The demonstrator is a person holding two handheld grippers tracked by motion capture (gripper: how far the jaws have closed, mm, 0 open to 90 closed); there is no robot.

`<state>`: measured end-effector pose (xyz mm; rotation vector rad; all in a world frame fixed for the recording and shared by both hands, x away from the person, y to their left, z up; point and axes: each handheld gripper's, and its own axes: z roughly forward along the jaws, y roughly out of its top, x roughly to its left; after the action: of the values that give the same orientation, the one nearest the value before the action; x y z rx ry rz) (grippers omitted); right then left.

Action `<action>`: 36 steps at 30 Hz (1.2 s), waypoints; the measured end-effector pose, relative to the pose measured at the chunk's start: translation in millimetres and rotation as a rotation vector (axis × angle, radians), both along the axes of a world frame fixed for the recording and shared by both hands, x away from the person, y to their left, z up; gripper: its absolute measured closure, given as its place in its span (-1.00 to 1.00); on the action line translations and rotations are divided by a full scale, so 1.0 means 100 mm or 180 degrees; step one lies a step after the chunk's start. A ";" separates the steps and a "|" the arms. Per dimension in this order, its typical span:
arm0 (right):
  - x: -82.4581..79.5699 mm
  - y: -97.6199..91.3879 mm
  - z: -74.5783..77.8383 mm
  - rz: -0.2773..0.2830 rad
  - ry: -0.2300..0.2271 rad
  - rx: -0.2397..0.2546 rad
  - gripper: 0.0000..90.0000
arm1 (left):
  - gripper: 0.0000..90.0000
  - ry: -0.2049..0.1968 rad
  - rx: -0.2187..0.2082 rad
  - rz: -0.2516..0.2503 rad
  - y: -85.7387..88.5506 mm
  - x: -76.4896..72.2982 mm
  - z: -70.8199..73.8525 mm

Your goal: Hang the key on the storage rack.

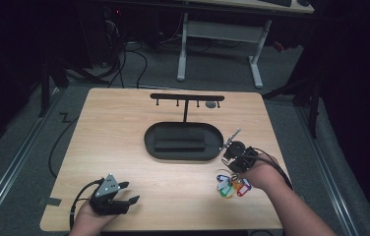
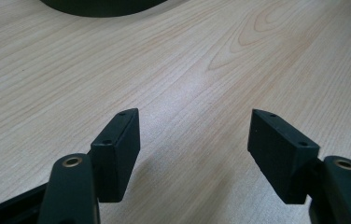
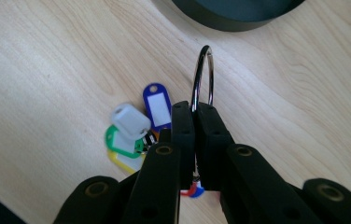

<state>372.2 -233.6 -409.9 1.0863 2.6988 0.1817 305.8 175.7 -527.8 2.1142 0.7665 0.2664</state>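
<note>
Wooden counter [image 1: 124, 147]. Right gripper [image 1: 233, 150] near right edge, jaws closed on metal ring; coloured key tags [image 1: 232, 186] hanging just below jaws. Black oval tray [image 1: 148, 140] just left of those jaws. Left gripper [image 1: 126, 192] at front left, jaws parted, well apart from tags.

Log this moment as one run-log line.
right gripper: shut on metal key ring | coloured plastic key tags: hanging below | left gripper: open, empty | black hook stand: bare
</note>
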 end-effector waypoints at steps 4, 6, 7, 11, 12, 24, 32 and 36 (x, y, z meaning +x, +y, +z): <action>-0.05 -0.06 0.16 0.0029 -0.0048 -0.0005 0.94 | -0.23 0.0002 0.0002 -0.0002 0.00 0.00 0.00; -0.06 -0.09 0.24 0.0021 -0.0050 0.0017 0.94 | -0.23 0.0001 0.0006 -0.0002 0.00 0.00 0.00; -0.07 -0.11 0.27 0.0022 -0.0064 0.0022 0.94 | -0.23 0.0003 0.0006 -0.0001 0.00 0.00 0.00; -0.10 -0.17 0.41 0.0020 -0.0060 0.0076 0.94 | -0.23 0.0006 0.0011 -0.0001 0.00 0.00 -0.01; -0.10 -0.18 0.45 0.0017 -0.0065 0.0062 0.94 | -0.23 0.0007 0.0012 -0.0001 0.00 0.00 -0.01; -0.10 -0.22 0.94 -0.0042 -0.0174 0.0223 0.94 | -0.23 -0.0004 -0.0006 0.0005 0.01 0.00 -0.01; -0.04 -0.16 1.09 -0.0010 -0.0226 0.0255 0.94 | -0.23 -0.0007 -0.0009 0.0012 0.01 0.00 -0.01; -0.01 -0.12 1.11 -0.0020 -0.0251 0.0236 0.94 | -0.23 -0.0009 -0.0018 0.0025 0.02 0.00 -0.01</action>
<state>371.1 -245.7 -299.1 1.0844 2.6374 0.3189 305.8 177.7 -528.4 2.1056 0.7733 0.2710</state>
